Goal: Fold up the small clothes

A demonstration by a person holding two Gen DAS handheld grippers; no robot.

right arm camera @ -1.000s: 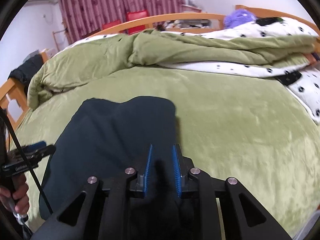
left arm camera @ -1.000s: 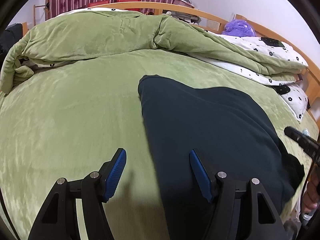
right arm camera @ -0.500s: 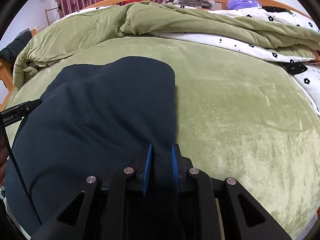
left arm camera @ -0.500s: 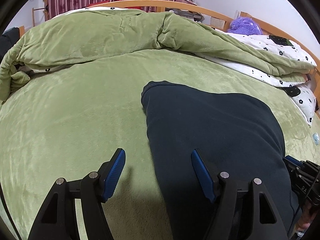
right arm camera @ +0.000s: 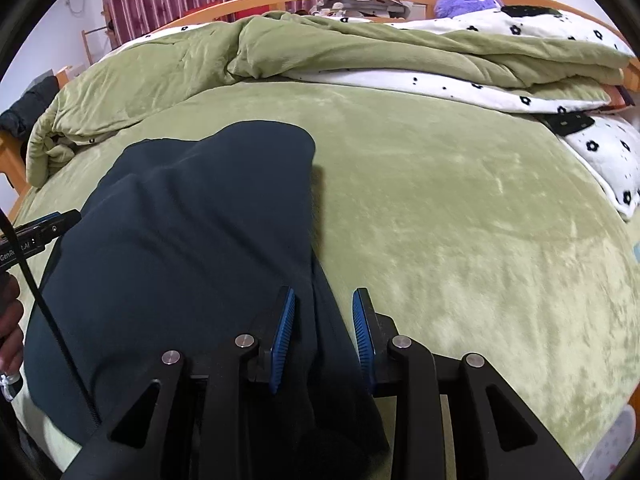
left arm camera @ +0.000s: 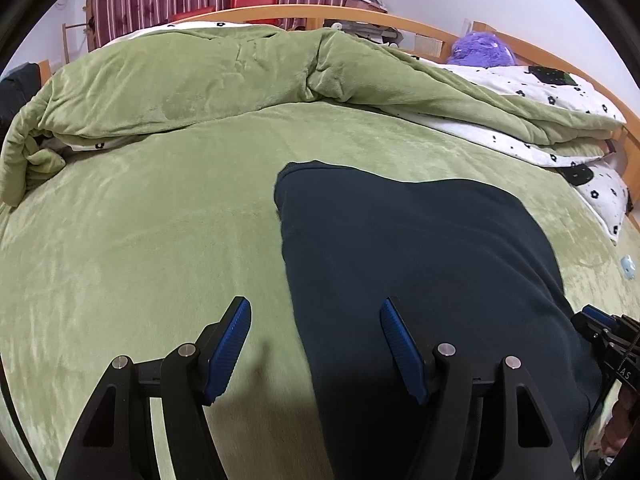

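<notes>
A dark navy garment (left arm camera: 420, 256) lies spread on the green bed cover (left arm camera: 140, 240); it also shows in the right wrist view (right arm camera: 192, 240). My left gripper (left arm camera: 316, 312) is open and wide, straddling the garment's left edge near its near end. My right gripper (right arm camera: 323, 300) is open, its jaws parted around the garment's right edge, with dark cloth still lying between them. The right gripper's tip also shows at the right in the left wrist view (left arm camera: 600, 328); the left gripper's tip shows at the left in the right wrist view (right arm camera: 44, 228).
A bunched green quilt (left arm camera: 200, 76) with a white flower-print lining (right arm camera: 440, 84) lies across the far side of the bed. A wooden bed rail (left arm camera: 360, 16) runs behind it, with a purple plush toy (left arm camera: 480, 50) at the far right. A small light blue object (left arm camera: 627, 266) lies at the right.
My right gripper was shut on the garment's edge and has now opened. The garment has been lowered and lies flatter on the bed. Both grippers came closer to the bed.
</notes>
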